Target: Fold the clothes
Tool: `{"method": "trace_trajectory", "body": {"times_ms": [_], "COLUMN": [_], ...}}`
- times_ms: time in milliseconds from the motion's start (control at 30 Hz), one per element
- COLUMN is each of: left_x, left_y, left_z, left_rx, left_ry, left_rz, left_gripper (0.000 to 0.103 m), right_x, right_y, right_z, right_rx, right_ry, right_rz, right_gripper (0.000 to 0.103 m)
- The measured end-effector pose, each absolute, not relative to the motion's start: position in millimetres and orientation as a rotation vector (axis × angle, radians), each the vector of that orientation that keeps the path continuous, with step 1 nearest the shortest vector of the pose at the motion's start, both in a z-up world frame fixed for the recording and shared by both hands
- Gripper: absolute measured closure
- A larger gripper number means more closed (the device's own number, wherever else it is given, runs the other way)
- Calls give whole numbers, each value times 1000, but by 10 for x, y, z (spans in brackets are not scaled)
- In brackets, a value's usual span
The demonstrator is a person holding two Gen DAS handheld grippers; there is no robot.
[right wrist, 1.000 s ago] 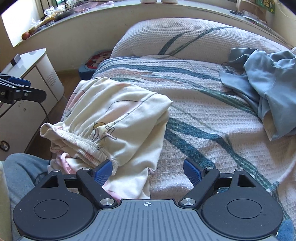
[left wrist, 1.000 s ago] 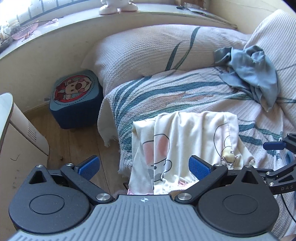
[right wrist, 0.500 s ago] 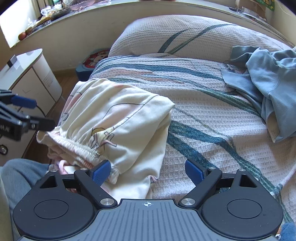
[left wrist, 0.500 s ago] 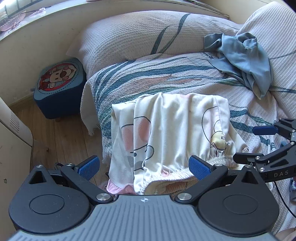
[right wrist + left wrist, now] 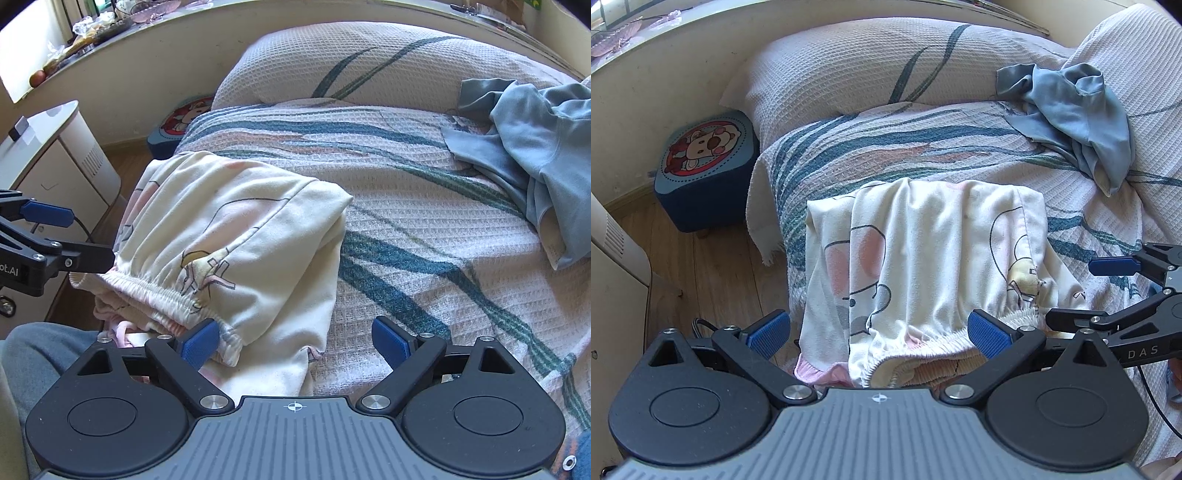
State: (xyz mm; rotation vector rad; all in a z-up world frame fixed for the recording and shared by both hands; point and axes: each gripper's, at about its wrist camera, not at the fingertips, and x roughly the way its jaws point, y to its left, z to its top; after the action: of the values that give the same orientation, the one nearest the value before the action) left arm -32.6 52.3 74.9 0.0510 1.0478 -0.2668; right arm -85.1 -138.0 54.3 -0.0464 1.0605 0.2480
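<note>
I'm seeing cream cartoon-print pajama pants (image 5: 923,266) lying folded at the bed's near edge, and a crumpled blue-grey garment (image 5: 1082,122) lying well apart.

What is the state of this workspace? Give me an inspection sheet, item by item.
Surface: bed cover, waffle weave with leaf stripes.
Job's things: cream printed pants folded at the bed's near corner, waistband toward the grippers; blue garment crumpled at the far right.
Clutter: nothing seen on the bed besides the pillow.
Grippers: left gripper open over the waistband; right gripper open, left pad at the waistband.
Cables: black cable on the floor.
Surroundings: cartoon stool, white cabinet, wooden floor.
</note>
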Motion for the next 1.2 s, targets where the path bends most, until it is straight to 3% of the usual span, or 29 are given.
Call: {"method": "trace_trajectory", "body": {"times_ms": [1200], "left_x": [-327], "left_y": [516], "left_z": [722], "left_rx": [45], "left_ry": [1061], "left_rz": [-257], "left_gripper": [0], "right_x": [-869], "right_y": [-1413], "right_z": [521], "right_rx": [-15], "right_ry": [1057], "right_rz": [225], "right_gripper": [10]}}
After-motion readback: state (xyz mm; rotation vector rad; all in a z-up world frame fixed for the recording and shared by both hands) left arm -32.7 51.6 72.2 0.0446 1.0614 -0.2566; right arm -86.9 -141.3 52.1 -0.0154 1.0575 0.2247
